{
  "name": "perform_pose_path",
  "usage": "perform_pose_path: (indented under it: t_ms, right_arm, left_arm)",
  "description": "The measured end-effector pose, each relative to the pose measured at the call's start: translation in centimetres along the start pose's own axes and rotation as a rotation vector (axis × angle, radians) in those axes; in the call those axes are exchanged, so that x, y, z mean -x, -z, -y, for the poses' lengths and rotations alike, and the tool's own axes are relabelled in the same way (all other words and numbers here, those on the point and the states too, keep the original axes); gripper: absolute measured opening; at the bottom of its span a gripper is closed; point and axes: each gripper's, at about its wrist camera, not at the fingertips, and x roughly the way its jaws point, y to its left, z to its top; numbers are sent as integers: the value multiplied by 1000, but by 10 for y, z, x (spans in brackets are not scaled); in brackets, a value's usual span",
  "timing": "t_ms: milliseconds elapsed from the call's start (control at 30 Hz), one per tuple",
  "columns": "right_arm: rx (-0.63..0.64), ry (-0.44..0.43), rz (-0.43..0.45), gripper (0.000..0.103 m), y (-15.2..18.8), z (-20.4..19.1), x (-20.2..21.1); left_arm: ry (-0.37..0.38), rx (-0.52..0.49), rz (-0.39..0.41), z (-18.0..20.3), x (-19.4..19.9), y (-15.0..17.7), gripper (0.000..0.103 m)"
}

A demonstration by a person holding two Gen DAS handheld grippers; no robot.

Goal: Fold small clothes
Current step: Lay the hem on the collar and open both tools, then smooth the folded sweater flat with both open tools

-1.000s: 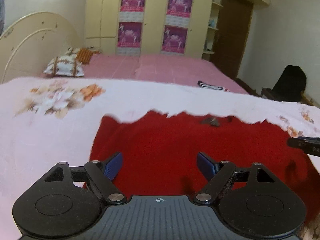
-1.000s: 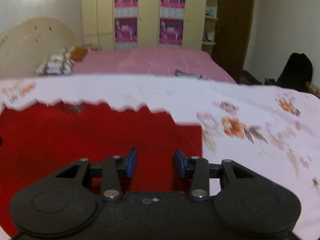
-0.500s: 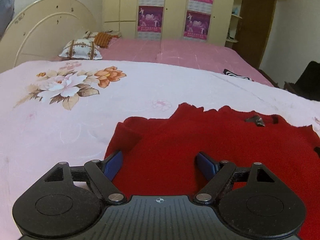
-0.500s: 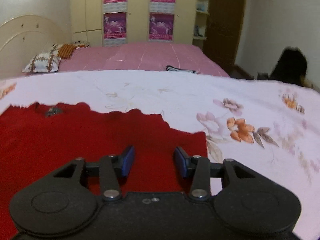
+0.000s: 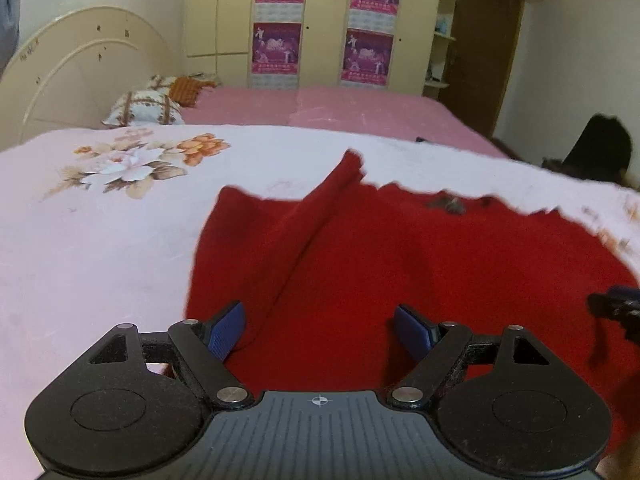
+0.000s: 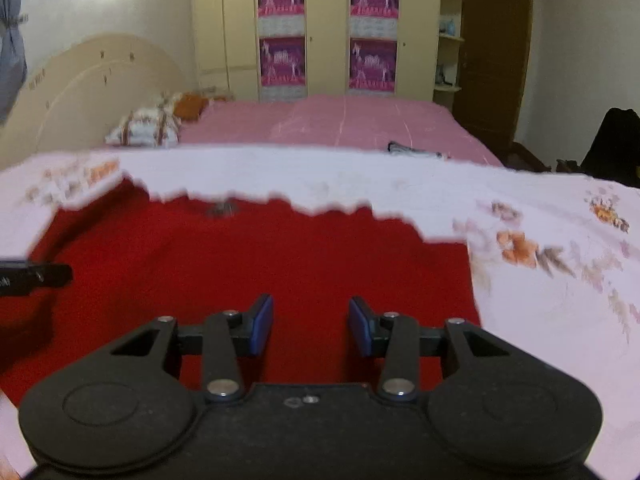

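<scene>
A red garment [image 5: 440, 260] lies spread on the floral sheet, its dark neck label [image 5: 446, 204] at the far edge. A raised ridge of cloth runs from my left gripper's left finger [image 5: 226, 328] to the far hem. My left gripper [image 5: 320, 320] hovers low over the garment's left part, open wide, pads apart from the cloth. In the right wrist view my right gripper [image 6: 311, 320] sits over the red garment [image 6: 240, 264] near its right edge. Its jaws are closing, with cloth below the gap and not pressed by the pads. Each gripper's tip shows at the other view's side.
The pale pink floral sheet [image 5: 100, 240] surrounds the garment on all sides. Behind it are a pink bed with pillows [image 5: 144, 110] and a striped cloth [image 6: 416, 150]. A wardrobe with posters [image 6: 328, 28] stands at the back, a black bag [image 5: 600, 156] at right.
A ridge of red cloth now stands up on the garment's left part, which lay flatter before. Both wrist views have shifted over the garment.
</scene>
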Motion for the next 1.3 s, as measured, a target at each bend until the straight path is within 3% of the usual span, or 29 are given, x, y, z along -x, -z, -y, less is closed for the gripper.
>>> perform_pose_path:
  t_ms: [100,167,267,500,767,867,1300]
  right_arm:
    - [-13,33,15,43,3,7,1]
    - [-40,39,0,43,-3,10,6]
    - [-58,33,16,41,-5,6,24]
    - [-38,-19,-6,41,15,-12,42]
    - [7,28,-53,42,41,-20,44]
    - [47,49,-41,42,47,-20,46]
    - [8,66,-69,43,51,-13,57]
  left_arm:
    - [-8,64,-19,-16,0,-5,81]
    - [-71,82,-18,-22,7,-10,81]
    - [-36,108,4,-30,23,-9,81]
    - [42,-20,-14,2,40,12,81]
    - [-14,-102,-32,13,34,34,81]
    - [-15,-106,-34,12,35,34,81]
    - [-26,-108,-41,9,49,32,81]
